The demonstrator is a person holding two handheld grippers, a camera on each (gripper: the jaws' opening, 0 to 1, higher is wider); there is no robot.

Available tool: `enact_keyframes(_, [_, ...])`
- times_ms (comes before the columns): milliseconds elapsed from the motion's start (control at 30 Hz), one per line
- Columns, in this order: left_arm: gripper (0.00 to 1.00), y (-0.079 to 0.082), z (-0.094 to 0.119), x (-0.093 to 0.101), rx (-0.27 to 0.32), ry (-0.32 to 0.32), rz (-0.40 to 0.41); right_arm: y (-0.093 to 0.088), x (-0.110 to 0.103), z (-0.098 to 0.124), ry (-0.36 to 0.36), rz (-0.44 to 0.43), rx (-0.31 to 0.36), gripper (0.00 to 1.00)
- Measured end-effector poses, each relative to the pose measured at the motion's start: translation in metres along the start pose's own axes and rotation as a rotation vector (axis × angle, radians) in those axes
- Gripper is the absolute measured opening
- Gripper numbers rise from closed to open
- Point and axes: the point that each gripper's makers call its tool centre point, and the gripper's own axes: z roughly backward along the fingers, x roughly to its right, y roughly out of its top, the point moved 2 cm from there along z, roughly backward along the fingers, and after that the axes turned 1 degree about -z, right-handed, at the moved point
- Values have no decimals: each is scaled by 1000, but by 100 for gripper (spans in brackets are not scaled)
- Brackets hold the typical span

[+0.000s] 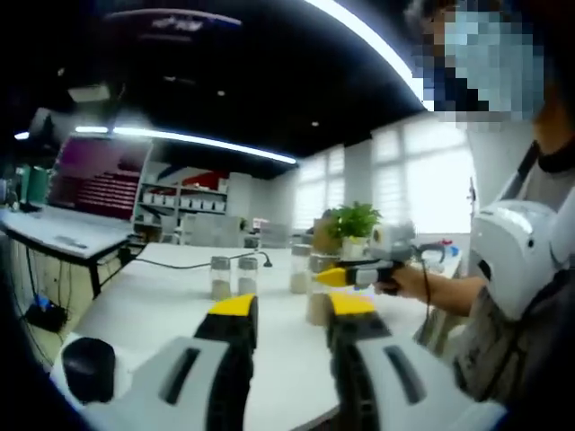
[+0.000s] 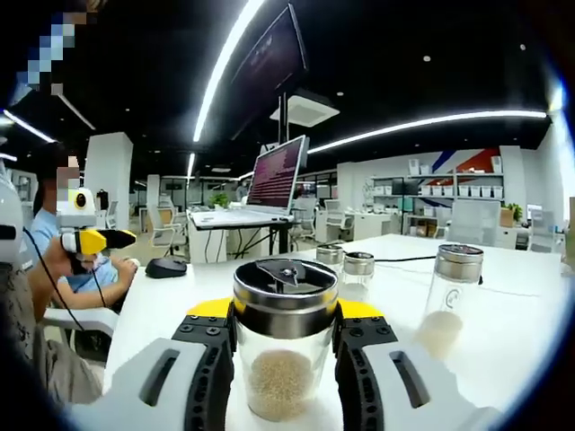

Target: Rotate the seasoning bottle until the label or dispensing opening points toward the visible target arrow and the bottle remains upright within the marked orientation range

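Note:
A clear seasoning bottle (image 2: 285, 359) with a steel lid and pale grains in its bottom stands upright on the white table (image 2: 512, 296). My right gripper (image 2: 286, 310) is shut on it, one yellow-tipped jaw pressing each side just under the lid. The lid's flap looks raised. In the left gripper view that bottle (image 1: 316, 301) shows partly behind my own jaw, and the right gripper (image 1: 350, 276) holds it from the right. My left gripper (image 1: 292, 305) hovers open above the table with nothing between its jaws; it also appears at the far left (image 2: 90, 240).
Three more shakers (image 1: 220, 277) (image 1: 247, 274) (image 1: 299, 268) stand on the table behind the held one, with a black cable (image 1: 180, 266) beyond. A black mouse (image 2: 166, 267) lies near the table's edge. A potted plant (image 1: 353, 223) stands at the back. A person's hand (image 1: 415, 280) grips the right gripper.

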Motion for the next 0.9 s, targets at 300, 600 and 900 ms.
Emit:
enact_keyframes(300, [33,-1,-6,13,33,-71,-12,8,-5,2,219,-135,84,64])
enact_keyframes(600, [33,-4,-33,16,-5,-156,-46,14,3,-1,397,-120,76,54])
enact_keyframes(900, [33,16,-70,7,9,-201,-51,22,-6,-8,526,-90,80,49])
